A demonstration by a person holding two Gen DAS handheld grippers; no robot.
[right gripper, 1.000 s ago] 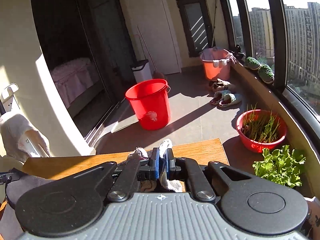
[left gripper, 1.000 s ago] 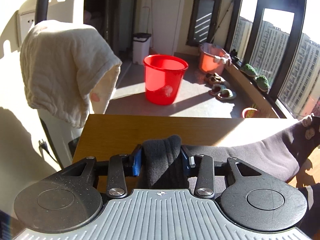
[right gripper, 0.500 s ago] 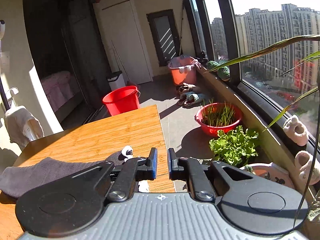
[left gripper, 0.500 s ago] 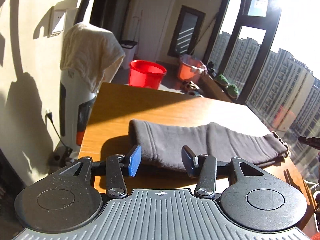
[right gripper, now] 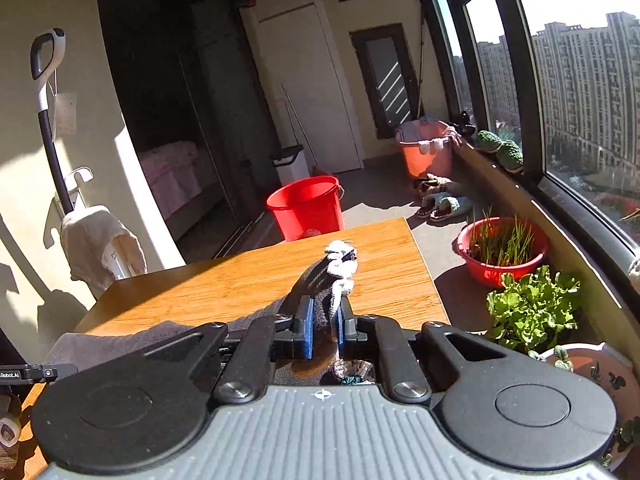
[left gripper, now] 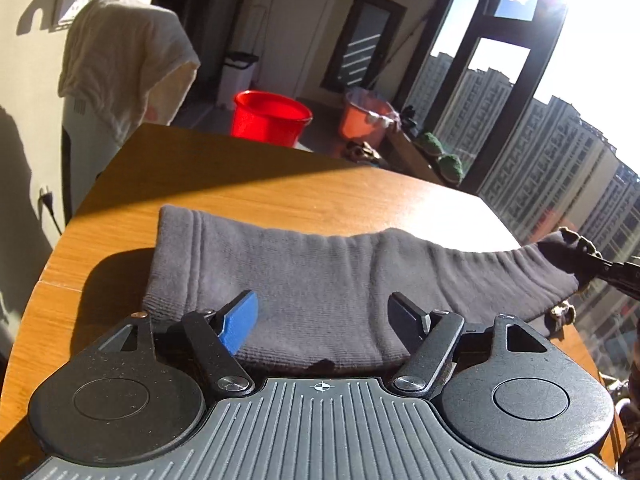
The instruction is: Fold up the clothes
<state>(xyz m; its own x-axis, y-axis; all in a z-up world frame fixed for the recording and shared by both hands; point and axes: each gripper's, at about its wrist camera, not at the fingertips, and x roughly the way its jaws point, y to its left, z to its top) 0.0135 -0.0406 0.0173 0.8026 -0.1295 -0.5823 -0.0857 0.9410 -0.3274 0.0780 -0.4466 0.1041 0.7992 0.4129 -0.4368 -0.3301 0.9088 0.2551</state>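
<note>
Left gripper [left gripper: 323,314]: jaws spread wide, nothing between them, hovering just over the near edge of the grey garment [left gripper: 280,276]. Blue pad on one side, black on the other, cloth lying flat beneath the gap and not pinched.

Right gripper [right gripper: 322,330]: jaws clenched on the garment's far-right end, grey knit plus a white-trimmed cuff [right gripper: 340,264] sticking out ahead of the tips. That end looks lifted off the worktop [right gripper: 224,284]; in the left wrist view it rises toward a dark tool tip at the right edge, probably the right gripper.

Garment lies stretched out on the worktop, long axis running left-right across the left gripper's view, ribbed hem at the left end, held end at the right. So the free left end sits ahead and slightly left of the open jaws; left gripper is clearly the nearer one to it.

Judgement: next move likely needs the left jaws to drop and close on the ribbed end, then bring the ends together along the long axis. Risk: pinching only the top layer.
</note>
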